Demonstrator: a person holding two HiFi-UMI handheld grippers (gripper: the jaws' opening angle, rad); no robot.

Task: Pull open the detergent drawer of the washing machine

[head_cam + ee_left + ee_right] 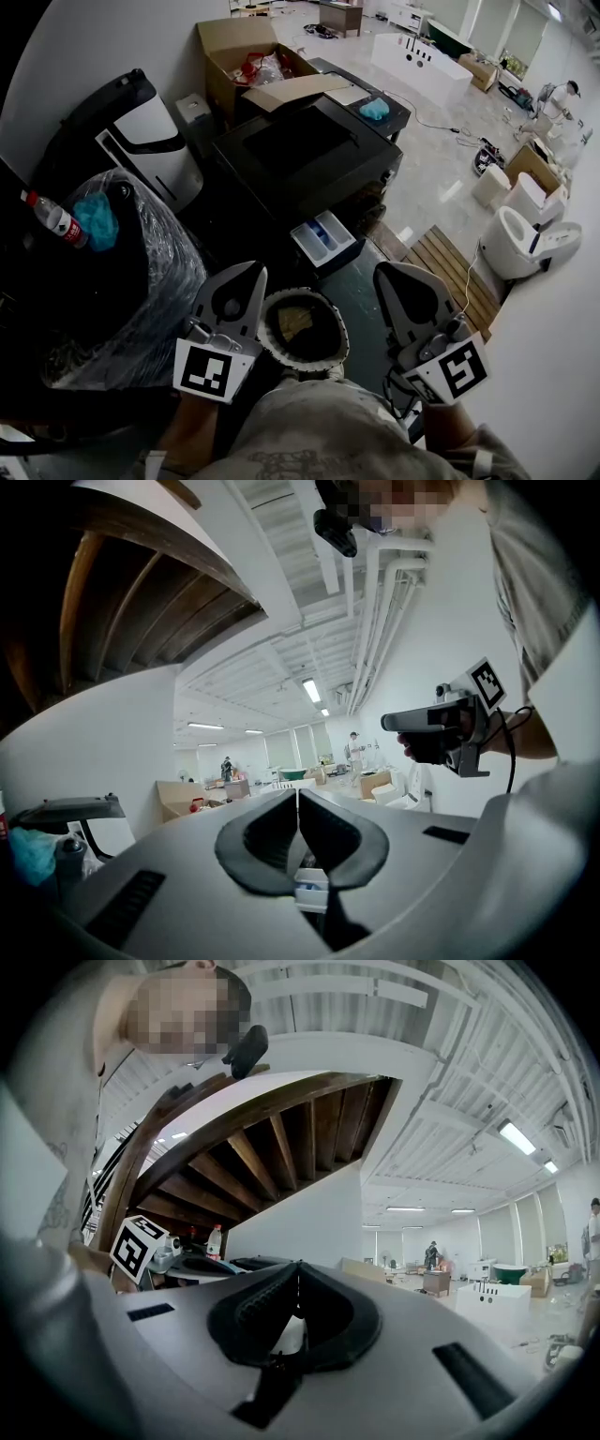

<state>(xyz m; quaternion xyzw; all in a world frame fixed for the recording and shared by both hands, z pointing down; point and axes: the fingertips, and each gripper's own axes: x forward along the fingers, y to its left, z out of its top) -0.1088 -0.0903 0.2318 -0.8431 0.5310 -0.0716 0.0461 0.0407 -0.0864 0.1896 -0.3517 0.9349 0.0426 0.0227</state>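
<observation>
The black washing machine [300, 155] stands ahead in the head view. Its white detergent drawer [323, 239] sticks out of the front, showing blue compartments. Both grippers hang close to my body, well short of the machine and touching nothing. My left gripper [253, 270] is shut with nothing in it; in its own view the pads meet at the tip [297, 799], and a bit of the drawer [312, 890] shows below them. My right gripper [382, 272] is shut and empty too, its pads closed together [298, 1269]. It also shows side-on in the left gripper view [441, 726].
A bin lined with a shiny black bag [112, 272] holds a plastic bottle [54, 220] at the left. A white and black appliance [150, 141] and an open cardboard box [248, 56] stand behind. A wooden pallet [455, 267] and white toilets [530, 239] are at the right. A round scalloped object [302, 325] sits between the grippers.
</observation>
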